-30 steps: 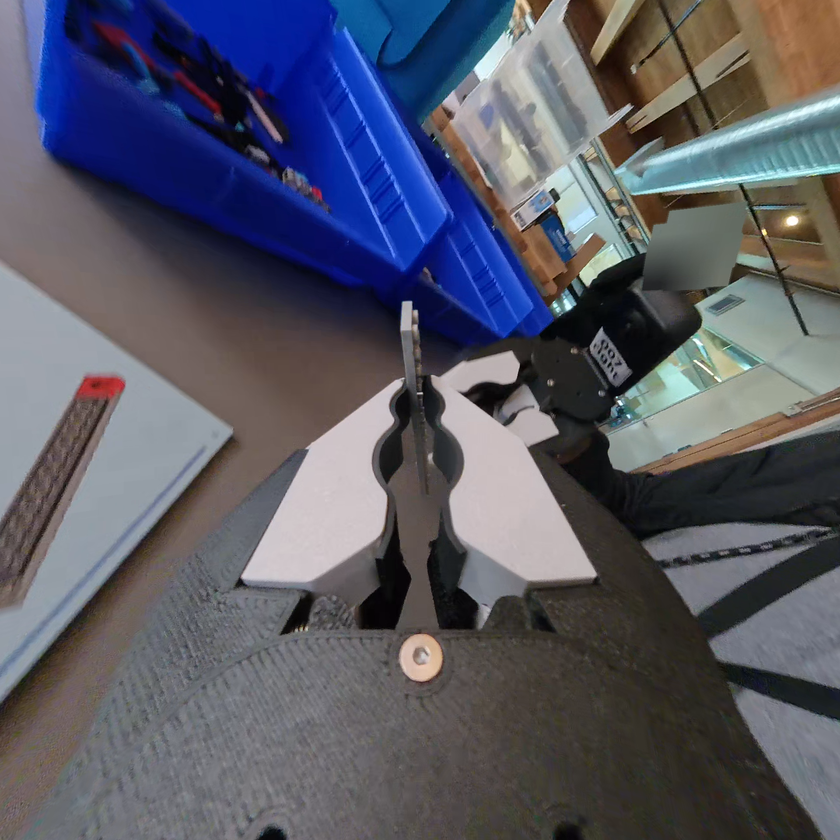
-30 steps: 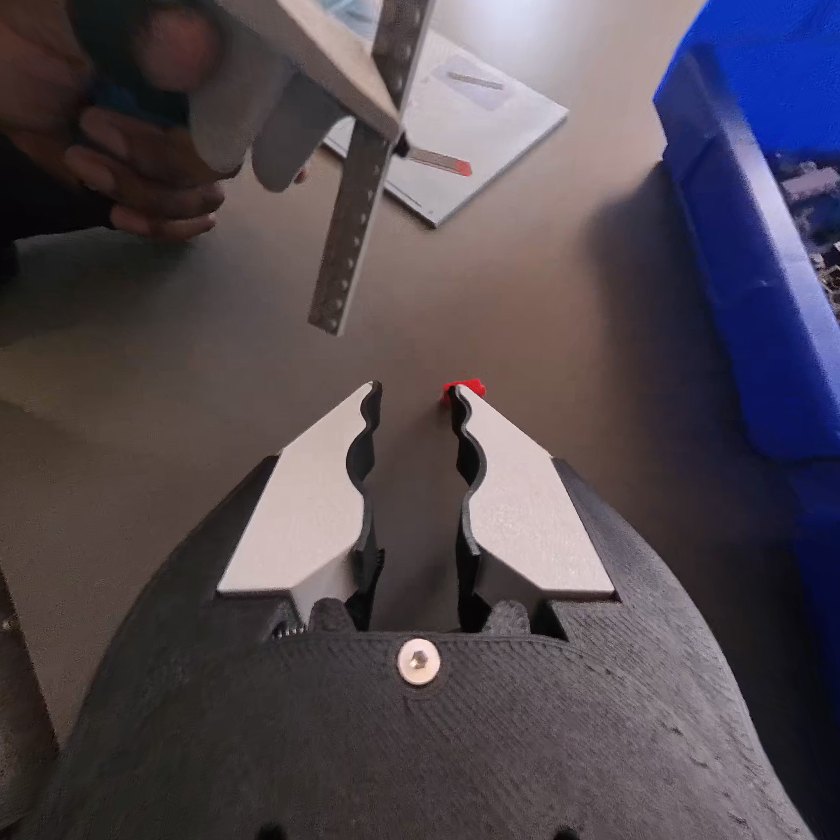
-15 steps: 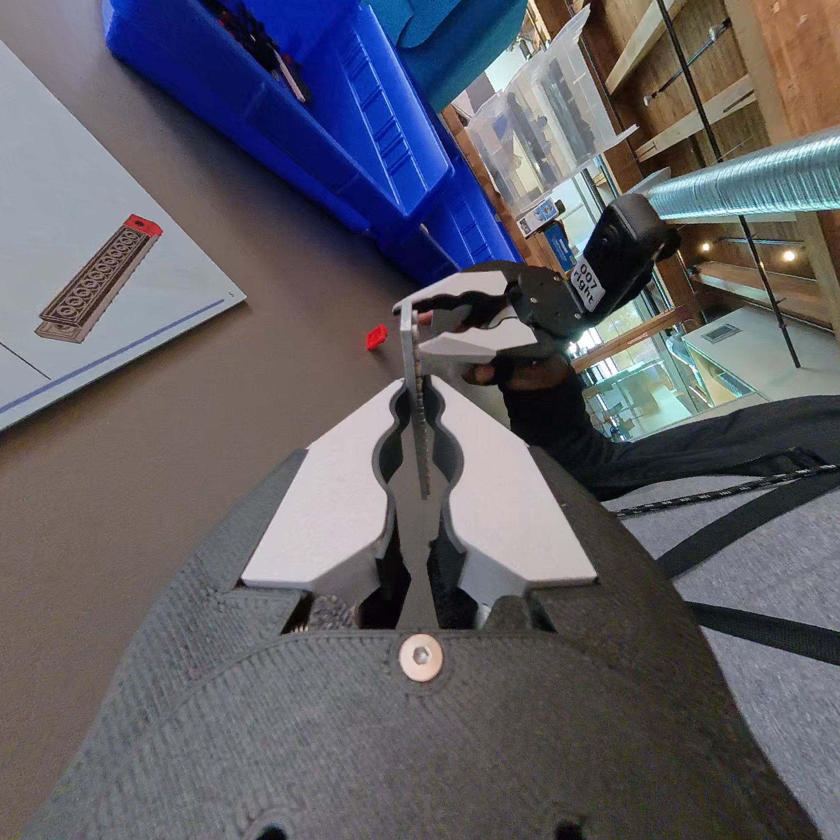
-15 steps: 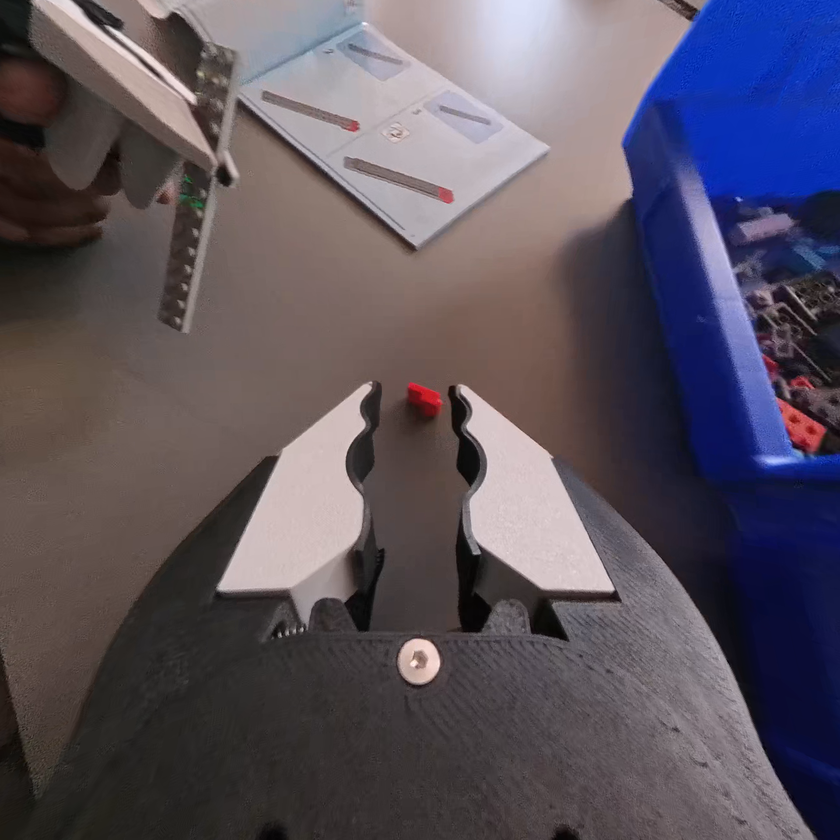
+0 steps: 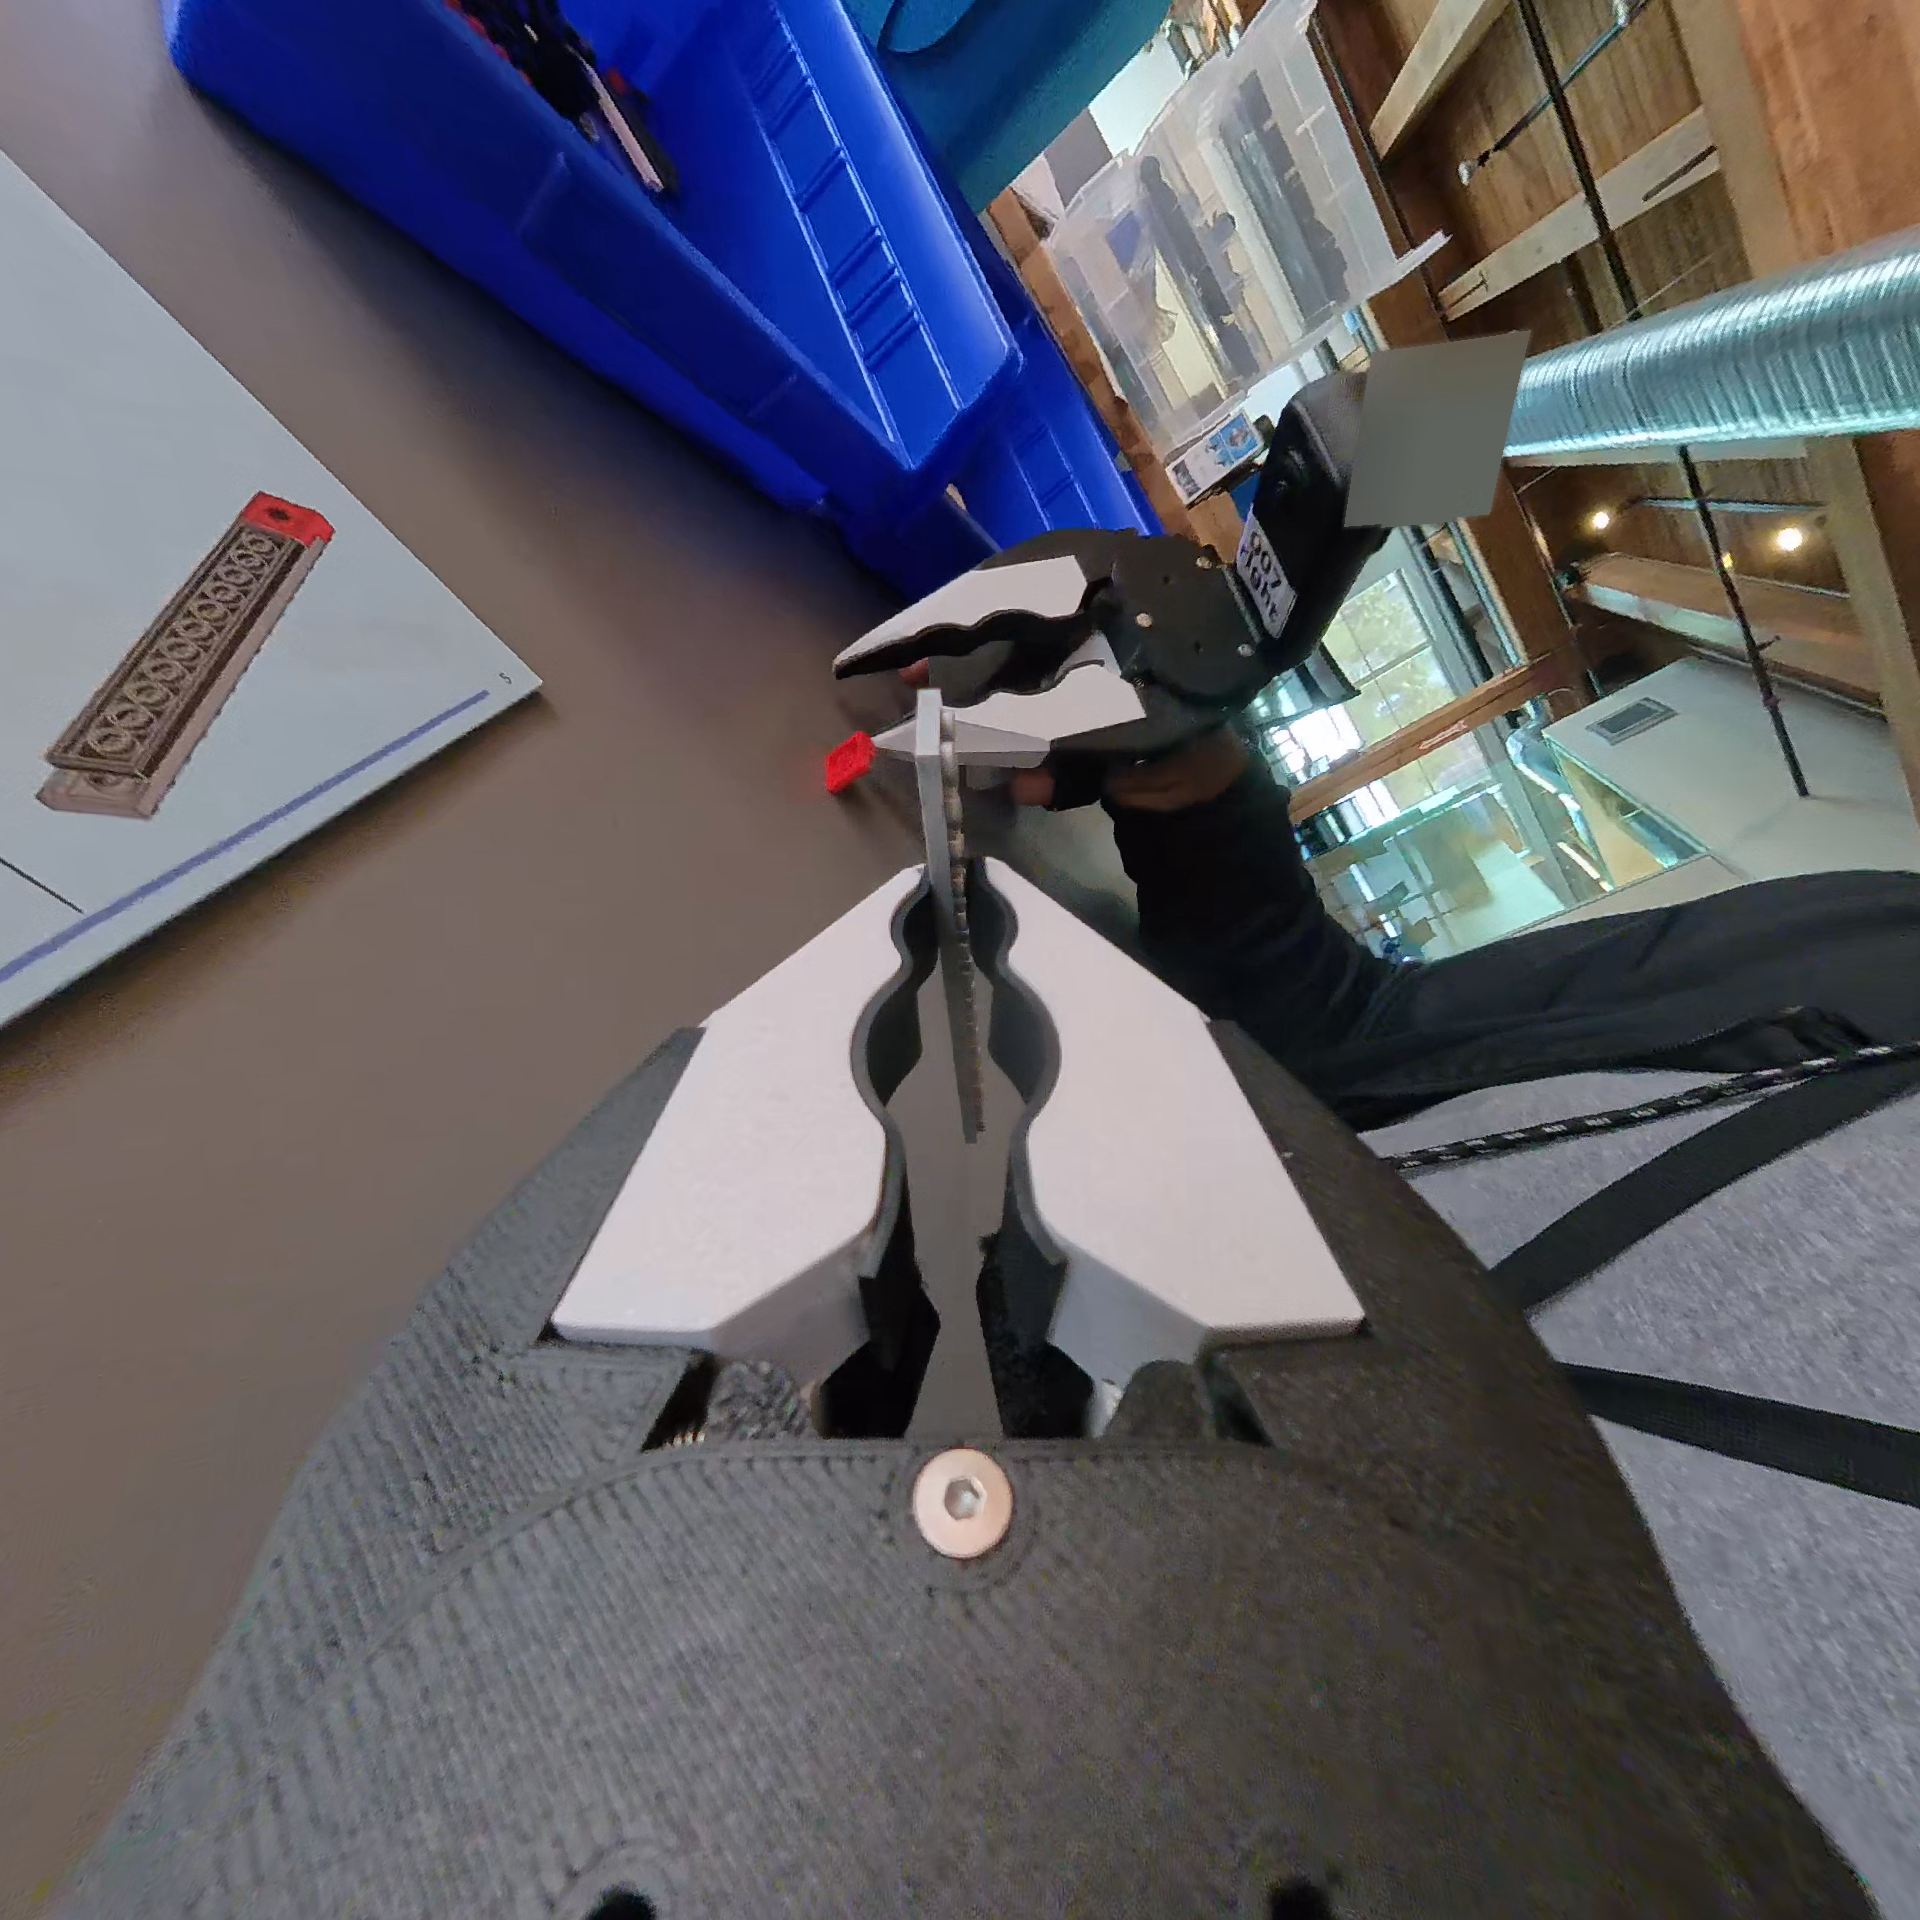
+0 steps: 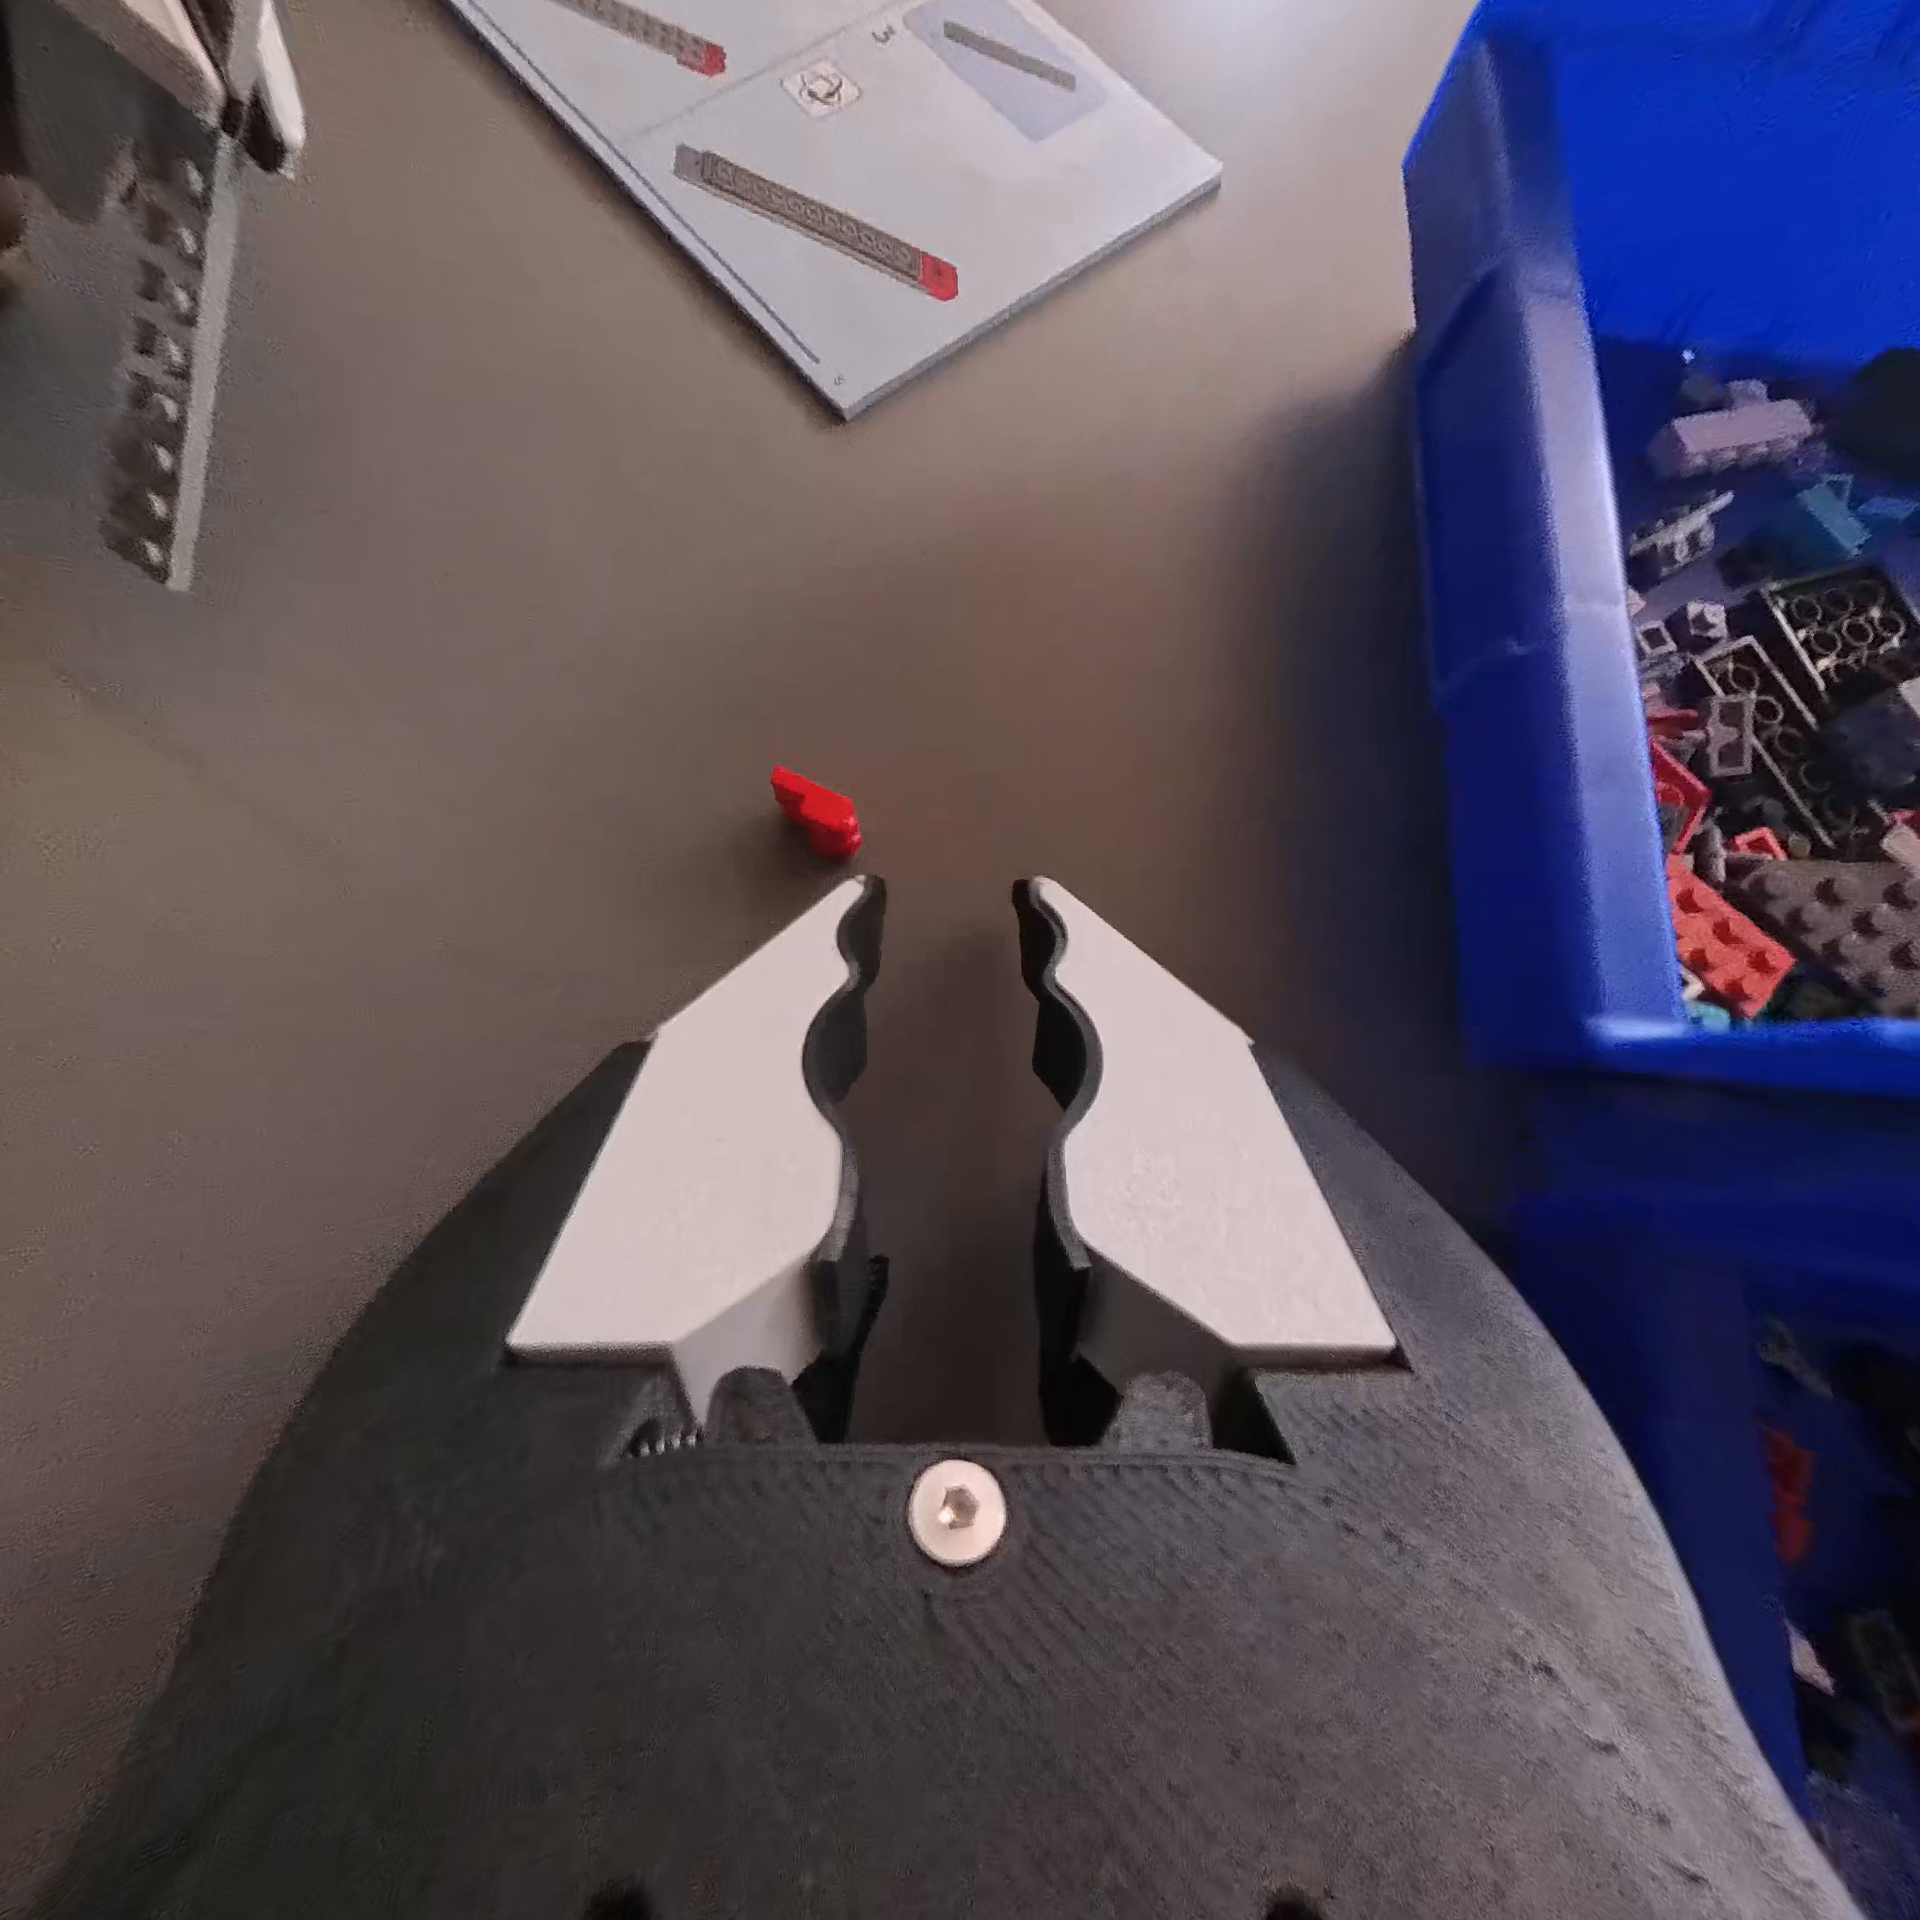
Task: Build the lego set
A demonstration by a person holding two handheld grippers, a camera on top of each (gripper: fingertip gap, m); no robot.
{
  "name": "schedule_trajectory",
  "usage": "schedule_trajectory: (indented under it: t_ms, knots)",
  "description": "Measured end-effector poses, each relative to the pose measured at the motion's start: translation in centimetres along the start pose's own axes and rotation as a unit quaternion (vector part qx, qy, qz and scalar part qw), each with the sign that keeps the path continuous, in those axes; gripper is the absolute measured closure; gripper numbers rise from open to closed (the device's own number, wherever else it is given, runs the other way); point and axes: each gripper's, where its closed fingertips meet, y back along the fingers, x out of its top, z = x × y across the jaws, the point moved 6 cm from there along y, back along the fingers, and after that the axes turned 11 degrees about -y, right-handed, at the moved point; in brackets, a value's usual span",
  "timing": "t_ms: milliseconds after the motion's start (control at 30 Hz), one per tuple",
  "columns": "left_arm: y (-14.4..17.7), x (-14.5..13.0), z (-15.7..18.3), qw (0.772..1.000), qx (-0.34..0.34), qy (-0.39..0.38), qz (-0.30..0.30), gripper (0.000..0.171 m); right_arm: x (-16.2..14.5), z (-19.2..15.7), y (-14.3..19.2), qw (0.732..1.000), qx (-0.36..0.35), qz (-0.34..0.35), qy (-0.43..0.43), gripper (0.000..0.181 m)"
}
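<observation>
My left gripper [image 5: 951, 883] is shut on a long grey lego plate [image 5: 948, 831], held edge-on and pointing forward above the table. The same plate [image 6: 166, 364] shows blurred at the upper left of the right wrist view, hanging from the left gripper. A small red lego piece [image 6: 816, 810] lies on the dark table just ahead and left of my right gripper [image 6: 948, 894], which is open and empty. In the left wrist view the red piece [image 5: 849, 762] lies just before the right gripper [image 5: 883, 696], whose jaws stand apart.
An open instruction booklet [image 6: 831, 156] lies on the table beyond the red piece; it also shows in the left wrist view [image 5: 156, 623]. A blue bin [image 6: 1507, 623] with several loose bricks stands at the right. More blue bins [image 5: 644, 229] line the far side. Some 15 cm of space lies between my two pairs of fingers.
My right gripper has pulled back and shifted right, so the red piece now lies ahead and left of its tips. The left gripper with the grey plate has moved away to the left.
</observation>
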Motion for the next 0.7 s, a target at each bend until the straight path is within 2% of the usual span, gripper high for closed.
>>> schedule_trajectory:
  t_ms: [167, 367, 500, 700]
  knots:
    - [-0.6, 1.4, -0.4, 0.999, 0.003, -0.026, -0.027, 0.167, 1.1, -0.5, -1.7, 0.999, 0.008, -0.007, 0.032, 0.159]
    - [-3.0, 4.3, -1.1, 0.993, -0.011, -0.075, -0.086, 0.167, 3.2, -1.1, -3.3, 0.998, 0.023, 0.003, 0.056, 0.164]
    - [-4.8, 5.1, -1.2, 0.988, -0.076, -0.084, -0.102, 0.167, 4.2, -1.2, -2.7, 0.996, 0.055, 0.044, 0.054, 0.161]
    - [-5.3, 3.0, 0.6, 0.974, -0.197, -0.058, -0.101, 0.167, 5.1, -2.1, -0.1, 0.977, 0.154, 0.147, 0.019, 0.159]
